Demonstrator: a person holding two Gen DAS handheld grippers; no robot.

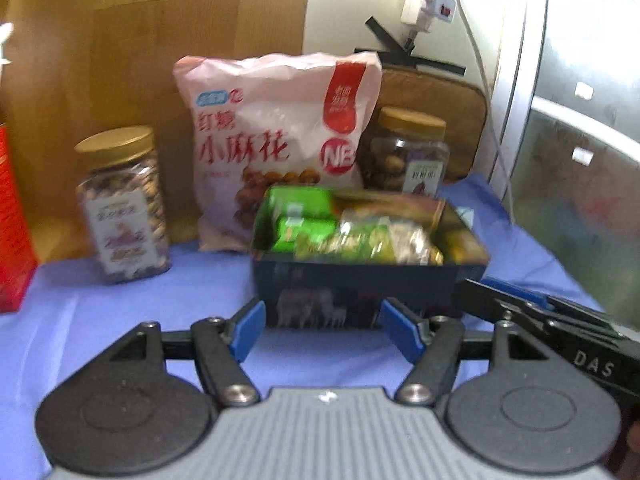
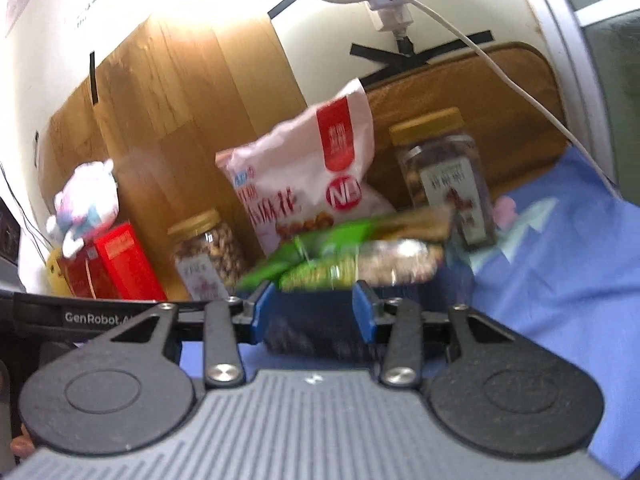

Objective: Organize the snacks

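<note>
Your left gripper (image 1: 322, 330) and right gripper (image 2: 314, 309) stand released before the tin (image 1: 360, 280), packets corralled inside, jars behind.

It looked like a home: a blue cloth (image 1: 120, 312) covered the surface, a plush toy (image 2: 86, 196) sat at nine o'clock, and a power strip (image 1: 428, 4) hung at one o'clock.

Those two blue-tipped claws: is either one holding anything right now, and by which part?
Nothing is held. The left gripper and the right gripper are both open in front of the dark snack box, with no pad pressing on it.
</note>
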